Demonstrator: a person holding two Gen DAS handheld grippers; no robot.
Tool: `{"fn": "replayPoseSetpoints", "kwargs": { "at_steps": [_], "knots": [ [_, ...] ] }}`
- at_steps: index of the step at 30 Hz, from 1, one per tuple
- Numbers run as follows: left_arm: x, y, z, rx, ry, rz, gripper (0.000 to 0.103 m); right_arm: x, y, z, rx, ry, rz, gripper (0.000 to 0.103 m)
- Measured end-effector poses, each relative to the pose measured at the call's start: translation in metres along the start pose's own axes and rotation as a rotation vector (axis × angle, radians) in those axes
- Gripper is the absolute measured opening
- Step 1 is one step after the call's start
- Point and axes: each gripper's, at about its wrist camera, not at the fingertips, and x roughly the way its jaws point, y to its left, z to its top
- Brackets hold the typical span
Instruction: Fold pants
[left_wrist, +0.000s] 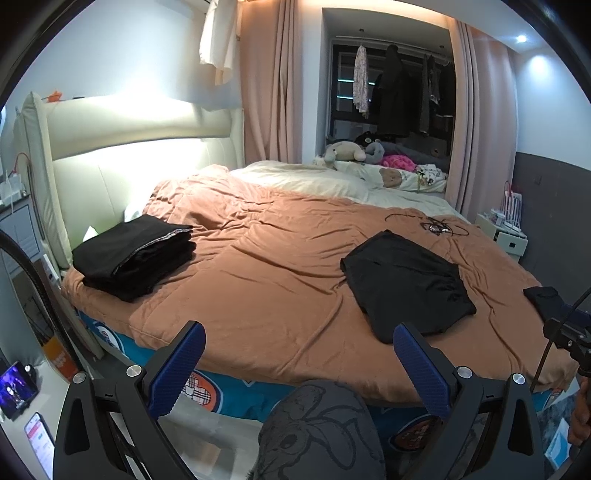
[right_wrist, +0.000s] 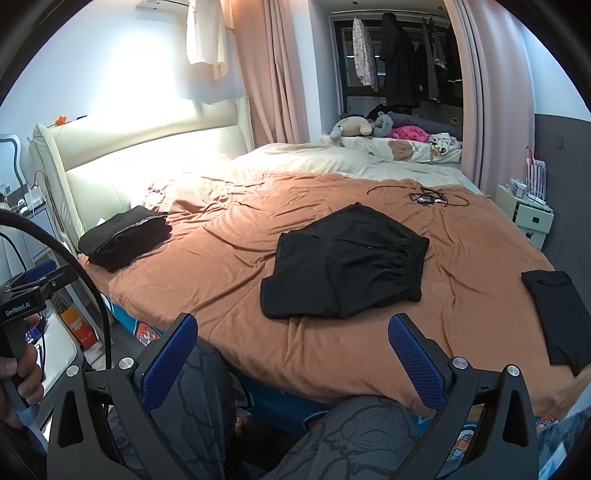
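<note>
Black pants (left_wrist: 406, 284) (right_wrist: 343, 266) lie loosely folded on the brown bedspread (left_wrist: 266, 266) (right_wrist: 236, 251), near the bed's front edge. My left gripper (left_wrist: 299, 336) hangs open in front of the bed, short of the pants and left of them. My right gripper (right_wrist: 293, 328) is open too, held just before the bed edge with the pants ahead between its blue fingers (right_wrist: 410, 354). Neither holds anything. A stack of folded black clothes (left_wrist: 133, 254) (right_wrist: 125, 236) rests at the bed's left side by the headboard. Another black garment (right_wrist: 561, 314) (left_wrist: 543, 299) lies at the right edge.
Cables (left_wrist: 436, 225) (right_wrist: 428, 197) lie on the bedspread behind the pants. Stuffed toys (left_wrist: 351, 151) and pillows sit at the far side. A white nightstand (right_wrist: 528, 218) stands right of the bed. The person's patterned knees (right_wrist: 332, 435) are below the grippers. A phone (left_wrist: 40, 443) lies at left.
</note>
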Motion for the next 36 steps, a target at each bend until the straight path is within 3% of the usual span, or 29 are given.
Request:
{"fn": "replayPoseSetpoints", "kwargs": {
  "at_steps": [36],
  "knots": [
    [-0.002, -0.012, 0.000, 0.021, -0.013, -0.039, 0.103, 0.000, 0.001, 0.006, -0.005, 0.010, -0.025, 0.103]
  ]
}}
